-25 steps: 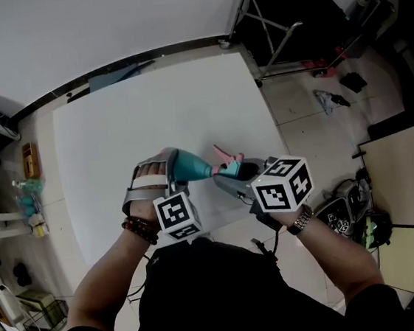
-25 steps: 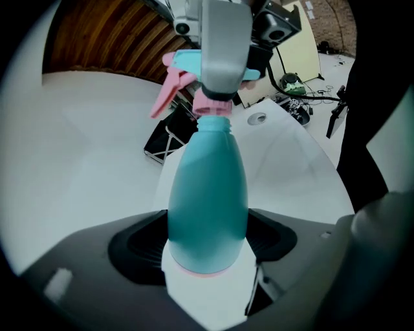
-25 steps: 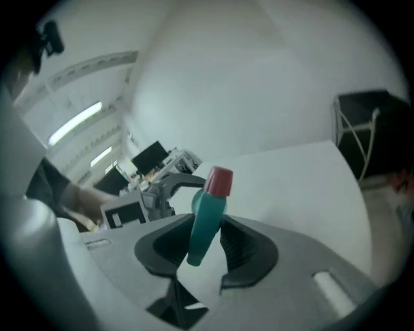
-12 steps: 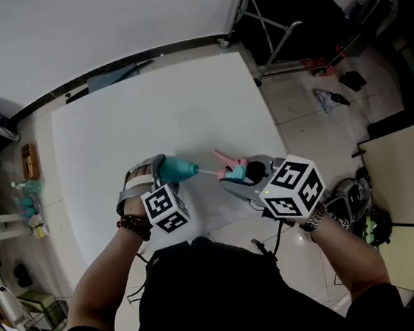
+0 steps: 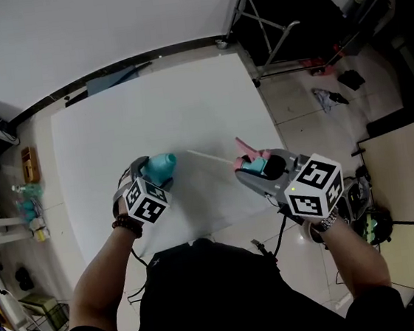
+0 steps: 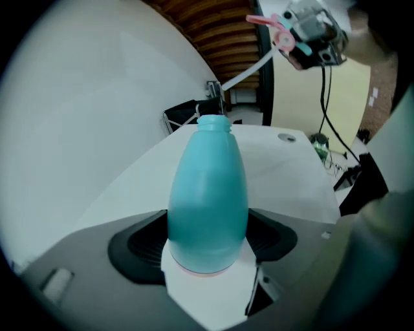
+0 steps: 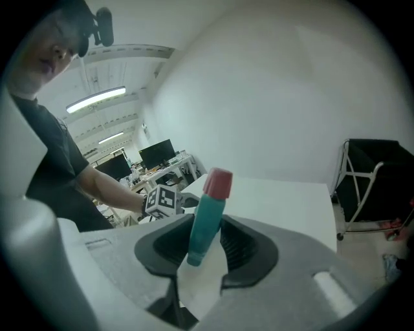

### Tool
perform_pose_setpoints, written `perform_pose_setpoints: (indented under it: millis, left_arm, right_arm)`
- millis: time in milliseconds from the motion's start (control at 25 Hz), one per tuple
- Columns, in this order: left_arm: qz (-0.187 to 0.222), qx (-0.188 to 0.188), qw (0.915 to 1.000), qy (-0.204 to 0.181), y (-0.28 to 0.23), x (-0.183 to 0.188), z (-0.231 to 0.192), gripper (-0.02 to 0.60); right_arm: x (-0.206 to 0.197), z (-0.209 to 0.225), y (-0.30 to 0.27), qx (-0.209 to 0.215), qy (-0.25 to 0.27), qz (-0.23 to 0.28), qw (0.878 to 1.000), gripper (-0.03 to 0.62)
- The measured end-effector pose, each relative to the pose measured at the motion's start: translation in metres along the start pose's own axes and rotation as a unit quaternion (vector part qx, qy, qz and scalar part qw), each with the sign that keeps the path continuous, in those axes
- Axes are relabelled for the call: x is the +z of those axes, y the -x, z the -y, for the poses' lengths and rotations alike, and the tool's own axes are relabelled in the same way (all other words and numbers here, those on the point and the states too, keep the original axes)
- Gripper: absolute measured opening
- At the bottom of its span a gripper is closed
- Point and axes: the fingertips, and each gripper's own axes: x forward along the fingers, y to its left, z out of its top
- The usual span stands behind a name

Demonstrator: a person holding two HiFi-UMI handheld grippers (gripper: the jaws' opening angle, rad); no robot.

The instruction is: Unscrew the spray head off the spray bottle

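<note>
The teal spray bottle is clamped in my left gripper, above the white table. Seen from the left gripper view, the bottle stands between the pads with its threaded neck bare. My right gripper is shut on the teal and pink spray head, held apart to the bottle's right. The thin white dip tube hangs free of the bottle and points toward it. In the right gripper view the spray head sits between the pads, pink part up. The left gripper view catches the spray head up high.
A black folding stand is on the floor beyond the table's right corner. Bags and cables lie on the floor by my right arm. Shelves with small items are at the left. The table's near edge runs just under both grippers.
The spray head has come off the bottle and moved right with the right gripper, drawing the dip tube out. The left gripper has rolled and moved left with the bottle.
</note>
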Motion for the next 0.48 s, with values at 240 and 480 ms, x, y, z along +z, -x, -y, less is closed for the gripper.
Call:
perform_pose_setpoints:
  millis: [240, 480]
  left_arm:
    - [0.058, -0.037, 0.9942, 0.083, -0.003, 0.009, 0.01, 0.4]
    - [0.098, -0.046, 0.9889, 0.102, -0.002, 0.025, 0.015, 0.402]
  right_arm:
    - [-0.036, 0.037, -0.026, -0.077, 0.02, 0.0, 0.997, 0.118]
    - [-0.057, 0.055, -0.067, -0.148, 0.093, -0.016, 0.984, 0.118]
